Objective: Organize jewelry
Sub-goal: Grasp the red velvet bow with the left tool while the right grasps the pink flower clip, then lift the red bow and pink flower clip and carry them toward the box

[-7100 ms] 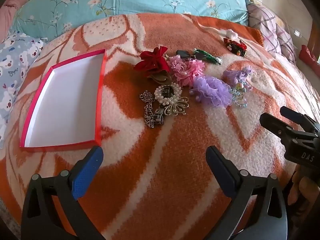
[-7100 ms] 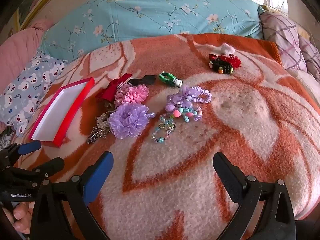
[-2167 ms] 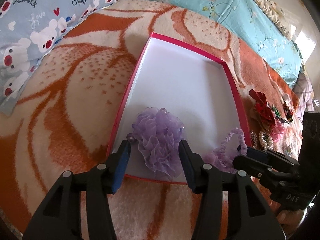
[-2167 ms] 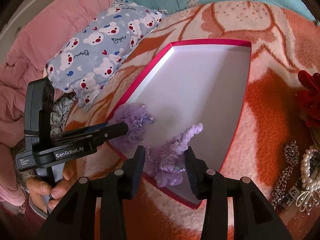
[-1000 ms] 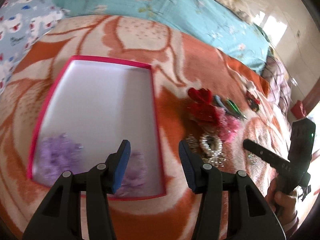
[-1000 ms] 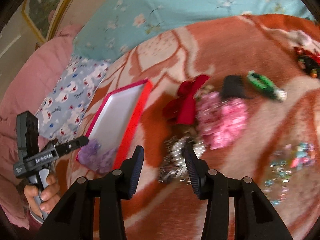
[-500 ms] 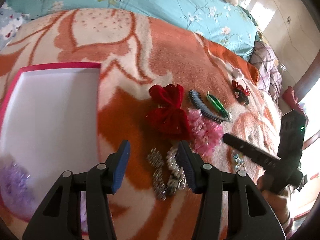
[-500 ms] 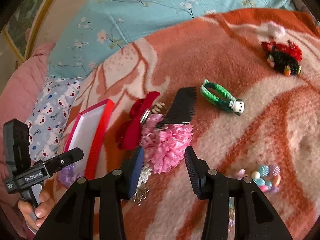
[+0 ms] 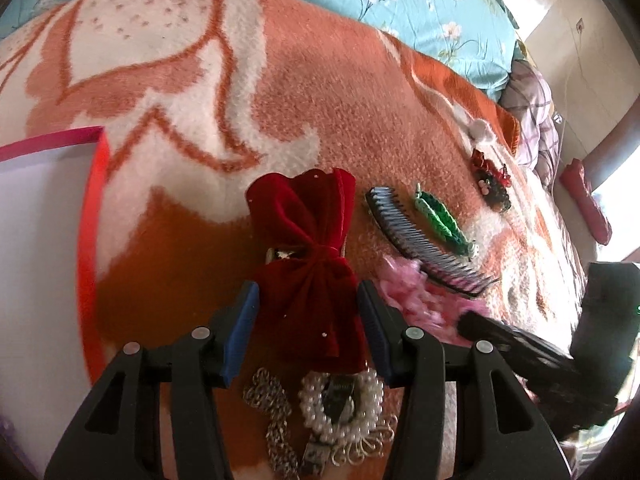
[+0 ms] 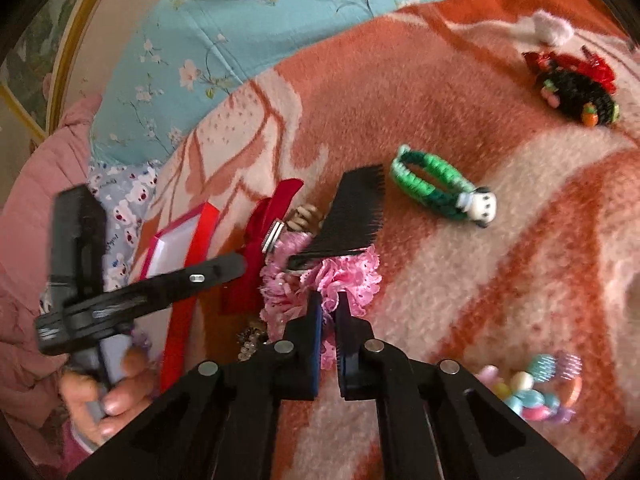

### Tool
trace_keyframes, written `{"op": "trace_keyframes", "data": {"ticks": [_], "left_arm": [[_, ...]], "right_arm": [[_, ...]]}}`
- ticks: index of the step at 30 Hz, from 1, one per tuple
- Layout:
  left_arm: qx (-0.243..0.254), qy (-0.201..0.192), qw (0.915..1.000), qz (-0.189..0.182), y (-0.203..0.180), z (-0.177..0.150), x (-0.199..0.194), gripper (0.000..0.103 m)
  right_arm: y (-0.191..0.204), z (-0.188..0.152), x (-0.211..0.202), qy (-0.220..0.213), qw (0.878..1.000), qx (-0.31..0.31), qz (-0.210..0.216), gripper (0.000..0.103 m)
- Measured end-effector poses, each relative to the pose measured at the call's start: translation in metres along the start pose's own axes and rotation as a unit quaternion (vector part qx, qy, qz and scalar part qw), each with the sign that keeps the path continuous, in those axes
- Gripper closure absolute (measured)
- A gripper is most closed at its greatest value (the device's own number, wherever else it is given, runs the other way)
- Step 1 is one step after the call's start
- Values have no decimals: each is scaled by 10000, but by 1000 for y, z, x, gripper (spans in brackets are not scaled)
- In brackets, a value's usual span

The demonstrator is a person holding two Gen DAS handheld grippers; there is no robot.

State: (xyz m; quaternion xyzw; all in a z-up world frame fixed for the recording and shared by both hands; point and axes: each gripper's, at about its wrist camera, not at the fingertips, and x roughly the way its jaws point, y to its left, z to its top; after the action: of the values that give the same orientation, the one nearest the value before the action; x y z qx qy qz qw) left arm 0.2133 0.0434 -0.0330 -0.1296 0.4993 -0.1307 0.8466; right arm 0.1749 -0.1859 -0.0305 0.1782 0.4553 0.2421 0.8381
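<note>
My left gripper (image 9: 307, 322) is open, its blue pads on either side of a red velvet bow (image 9: 310, 258) lying on the blanket. My right gripper (image 10: 329, 322) is shut on the frilly pink scrunchie (image 10: 344, 280); it shows at the right in the left wrist view (image 9: 416, 300). A black comb (image 9: 424, 240) rests partly on the scrunchie. A pearl bracelet (image 9: 340, 408) and a silver chain (image 9: 272, 420) lie below the bow. The red-rimmed white box (image 9: 86, 256) is at the left edge.
A green braided band (image 10: 436, 188) and a black-and-red hair tie (image 10: 576, 88) lie farther out on the orange-and-white blanket (image 9: 200, 100). A pastel bead bracelet (image 10: 532, 388) lies near my right gripper. Blue floral bedding (image 10: 248, 20) and pillows border the blanket.
Both grippers have moved from the box to the pile. My left gripper has come down around the red bow. My right gripper has closed on the pink scrunchie.
</note>
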Motion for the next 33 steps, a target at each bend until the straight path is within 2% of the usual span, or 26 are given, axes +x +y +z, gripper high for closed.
{"op": "trace_keyframes", "data": {"ticks": [2,8,9,10,11,18,25,33], "left_arm": [[90,-42,9999,63,-2,1,2,57],[204,-136,9996,149,1,-3,-7,77],[217,-169,9995,149,2,-4,-11,84],[212,-200,9995,122,2,-5,-15,96],[204,-216,9995,76,2,-5,-18,100],[157,-469,9986,165,8,-15,-51,101],[-67,-714,9970,297,29,-29,-82,101],[-298,-1063,9925,522,61,-41,-126,103]], "right_arm": [[0,0,-11,-109,9999,-8,-15,99],[4,-1,-34,-297,9995,-62,41,99],[6,-1,-35,-302,9995,-72,56,99],[7,-2,-36,-314,9994,-91,63,99],[9,-2,-37,-319,9994,-103,72,99],[24,-8,-41,-315,9991,-224,152,99],[47,-14,-46,-320,9982,-407,310,99],[79,-18,-26,-162,9964,-626,552,99]]}}
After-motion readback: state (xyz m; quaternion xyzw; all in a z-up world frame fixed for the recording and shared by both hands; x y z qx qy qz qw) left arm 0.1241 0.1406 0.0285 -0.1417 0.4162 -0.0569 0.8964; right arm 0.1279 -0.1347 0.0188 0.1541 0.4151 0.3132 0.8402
